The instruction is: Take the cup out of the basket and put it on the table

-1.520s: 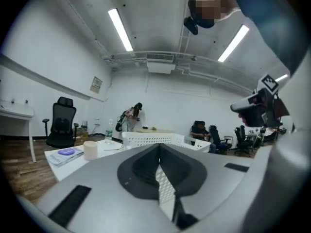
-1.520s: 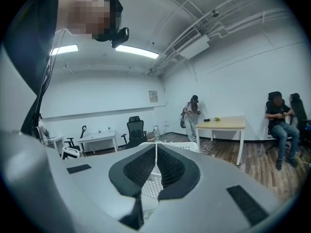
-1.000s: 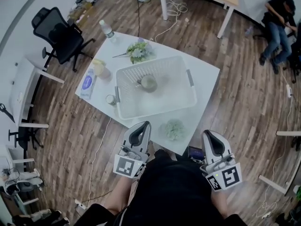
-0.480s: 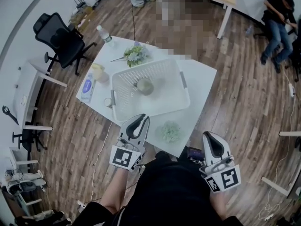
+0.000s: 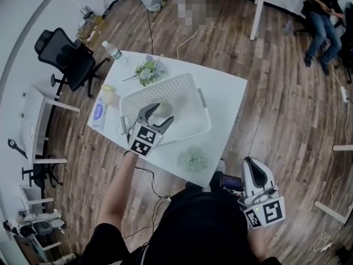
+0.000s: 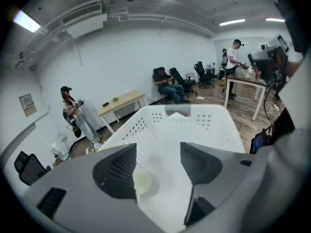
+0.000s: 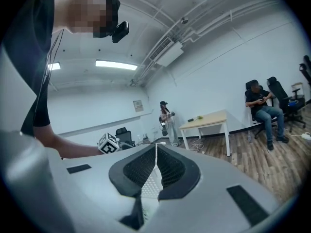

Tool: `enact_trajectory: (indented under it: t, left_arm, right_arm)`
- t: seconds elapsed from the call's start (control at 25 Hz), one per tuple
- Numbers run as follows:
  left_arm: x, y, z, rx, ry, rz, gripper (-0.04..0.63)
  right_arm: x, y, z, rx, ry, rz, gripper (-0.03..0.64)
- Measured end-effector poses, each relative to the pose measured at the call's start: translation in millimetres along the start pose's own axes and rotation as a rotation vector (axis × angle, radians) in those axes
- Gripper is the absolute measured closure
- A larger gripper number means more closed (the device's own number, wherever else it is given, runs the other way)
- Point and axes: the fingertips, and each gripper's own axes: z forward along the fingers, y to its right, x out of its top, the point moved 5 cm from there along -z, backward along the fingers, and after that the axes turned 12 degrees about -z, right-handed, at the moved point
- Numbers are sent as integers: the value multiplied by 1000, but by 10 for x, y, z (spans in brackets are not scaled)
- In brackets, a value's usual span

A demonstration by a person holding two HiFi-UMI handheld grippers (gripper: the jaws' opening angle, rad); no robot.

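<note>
A white perforated basket (image 5: 187, 101) stands on the white table (image 5: 226, 93). A pale cup (image 5: 163, 109) lies inside it, toward the near left. My left gripper (image 5: 156, 115) hangs over the basket's near-left corner, just short of the cup. Its jaws are opening and nothing is pressed between them. In the left gripper view the basket (image 6: 194, 125) fills the scene and the cup (image 6: 144, 182) shows low in the gap, close to the left jaw of the left gripper (image 6: 158, 171). My right gripper (image 5: 251, 167) is held back near my body, off the table, and its jaws (image 7: 155, 164) are shut and empty.
On the table are a bunch of flowers (image 5: 144, 69), a water bottle (image 5: 112, 49), a blue-and-white packet (image 5: 99, 112) and a pale green tuft (image 5: 193, 159) near the front edge. A black office chair (image 5: 63, 51) stands to the left. People sit and stand farther off.
My left gripper has travelled forward from beside my body to over the basket, and its jaws have gone from shut to apart. The right gripper has stayed by my body.
</note>
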Motion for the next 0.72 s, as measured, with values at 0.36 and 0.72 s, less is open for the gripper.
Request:
enact_trajectory:
  t: [0.36, 0.72]
  left_arm:
    - [-803, -363, 940, -26, -407, -70, 288]
    - [-1079, -303, 1252, 25, -553, 217, 449]
  right_arm:
    - [-91, 412, -199, -104, -25, 36, 591]
    - [-172, 620, -298, -156, -32, 53, 591]
